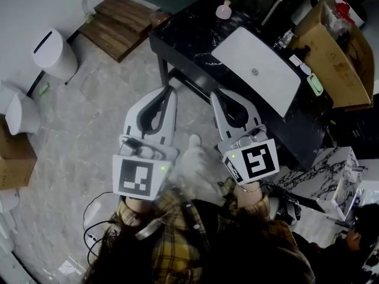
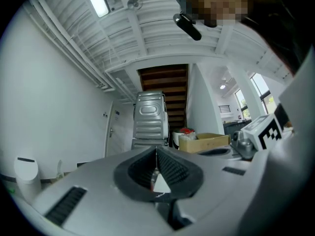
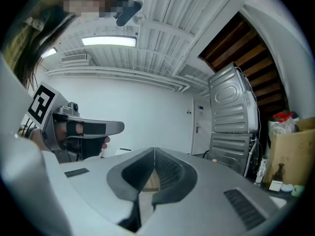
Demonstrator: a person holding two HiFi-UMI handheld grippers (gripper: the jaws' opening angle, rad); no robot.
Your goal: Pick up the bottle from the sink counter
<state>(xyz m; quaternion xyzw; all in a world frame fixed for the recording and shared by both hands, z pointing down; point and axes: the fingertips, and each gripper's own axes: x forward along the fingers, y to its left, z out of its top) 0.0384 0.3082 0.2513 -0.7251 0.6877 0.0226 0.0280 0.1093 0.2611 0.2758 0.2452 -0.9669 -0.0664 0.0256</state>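
— Both tools closed and empty, short of the counter (image 1: 189, 37)?

— Yes, left gripper (image 1: 170, 89) and right gripper (image 1: 217, 94) alike. The pink bottle (image 1: 224, 9) stands at the counter's far end, beyond the basin (image 1: 260, 70). Open one wide first, I'd say, then reach in level.

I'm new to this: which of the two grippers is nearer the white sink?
The right gripper: its tip shows at the counter edge beside the sink; the left gripper shows over floor.
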